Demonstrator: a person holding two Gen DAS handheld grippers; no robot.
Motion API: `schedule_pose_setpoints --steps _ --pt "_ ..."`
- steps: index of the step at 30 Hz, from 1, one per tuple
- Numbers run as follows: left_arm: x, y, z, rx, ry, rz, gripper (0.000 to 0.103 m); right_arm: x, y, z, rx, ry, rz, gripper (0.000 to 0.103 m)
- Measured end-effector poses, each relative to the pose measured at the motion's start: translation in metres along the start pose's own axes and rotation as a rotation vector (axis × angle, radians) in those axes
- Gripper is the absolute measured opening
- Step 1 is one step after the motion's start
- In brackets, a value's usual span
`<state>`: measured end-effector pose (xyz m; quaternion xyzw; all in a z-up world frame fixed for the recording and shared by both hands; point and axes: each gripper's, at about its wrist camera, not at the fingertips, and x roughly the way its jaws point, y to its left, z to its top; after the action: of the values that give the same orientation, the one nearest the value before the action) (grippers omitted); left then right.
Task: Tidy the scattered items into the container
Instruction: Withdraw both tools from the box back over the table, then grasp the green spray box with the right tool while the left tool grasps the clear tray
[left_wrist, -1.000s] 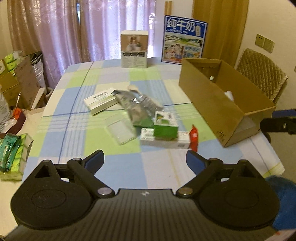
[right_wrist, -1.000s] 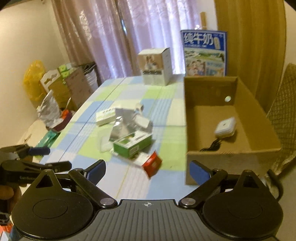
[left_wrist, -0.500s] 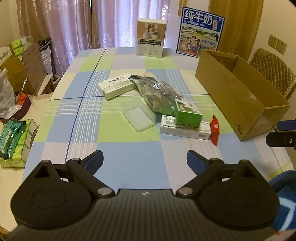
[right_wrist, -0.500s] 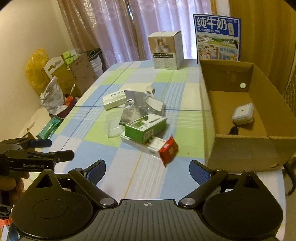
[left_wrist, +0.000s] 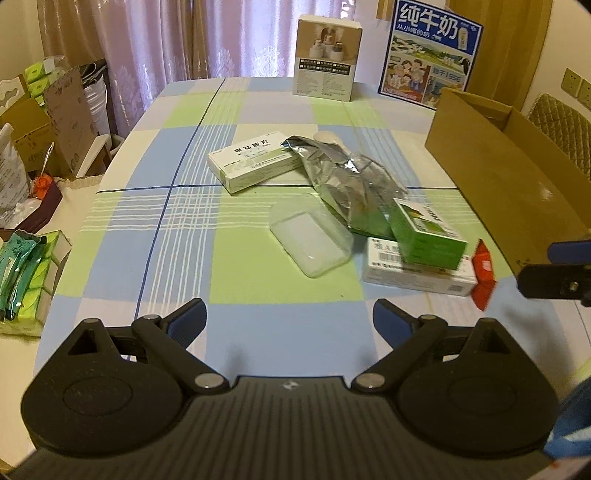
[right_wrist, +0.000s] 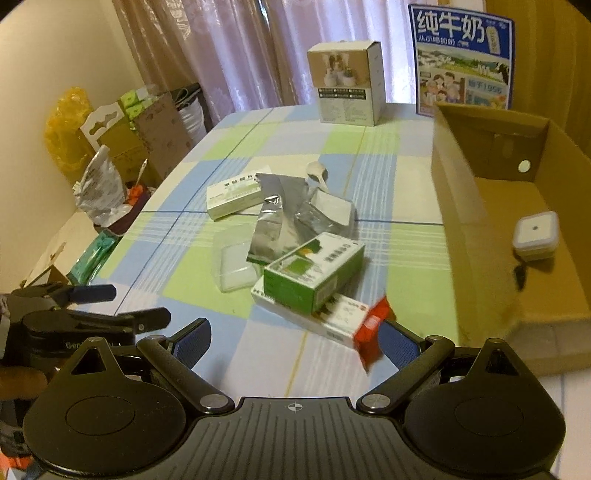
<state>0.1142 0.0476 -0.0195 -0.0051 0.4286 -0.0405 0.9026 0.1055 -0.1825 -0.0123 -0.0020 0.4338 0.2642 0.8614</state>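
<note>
**Both grippers wide and empty, short of the pile**

The left gripper (left_wrist: 290, 323) has its jaws spread wide with nothing between them, only bare checked tablecloth (left_wrist: 155, 229). The right gripper (right_wrist: 295, 338) is spread just as wide and holds nothing; a red packet (right_wrist: 371, 332) sits just in front of its right-hand finger, and whether they touch I cannot tell.

Ahead of both lies the pile. A white box (right_wrist: 332, 321) lies flat with a green box (right_wrist: 314, 273) stacked across it; the red packet is at the white box's near right end. In the right wrist view the white box's long axis runs from far left to near right, slanting across the jaws. Beyond are a clear plastic lid (left_wrist: 310, 236), a crumpled foil bag (left_wrist: 347, 181) and a second white box (left_wrist: 253, 164). The cardboard box (right_wrist: 476, 229) stands to the right of the pile, open at the top, with a small white charger (right_wrist: 535, 234) already inside.

The right gripper looks nearer both the red packet and the cardboard box, so it is the likelier one to start.

The foil bag covers part of a pale scoop-like thing (right_wrist: 317, 172), hard to identify. The green box hides much of the white box beneath it. The red packet is blurred.
</note>
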Motion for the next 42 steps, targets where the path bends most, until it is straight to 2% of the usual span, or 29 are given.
schedule_pose_setpoints --steps 7,13,18,24,35,39,42 --pt "0.030 0.006 0.010 0.007 0.015 -0.005 0.095 0.046 -0.007 0.023 0.063 0.005 -0.017 0.093" --pt "0.053 0.007 0.017 -0.006 0.022 -0.024 0.095 0.081 -0.008 0.034 0.073 0.035 -0.016 0.086" --pt "0.069 0.004 0.020 -0.002 0.023 -0.034 0.095 0.100 -0.014 0.038 0.079 0.056 -0.033 0.071" --pt "0.086 -0.003 0.029 -0.007 0.015 -0.058 0.095 0.099 -0.025 0.035 0.062 0.047 -0.025 0.063" --pt "0.121 -0.020 0.045 0.008 0.027 -0.056 0.092 0.091 -0.032 0.031 0.058 0.031 0.001 0.060" --pt "0.119 -0.015 0.042 0.029 0.036 -0.067 0.071 0.089 -0.029 0.030 0.039 0.029 0.005 0.058" --pt "0.114 -0.008 0.032 0.071 0.056 -0.021 0.058 0.085 -0.027 0.029 0.028 0.026 0.009 0.057"
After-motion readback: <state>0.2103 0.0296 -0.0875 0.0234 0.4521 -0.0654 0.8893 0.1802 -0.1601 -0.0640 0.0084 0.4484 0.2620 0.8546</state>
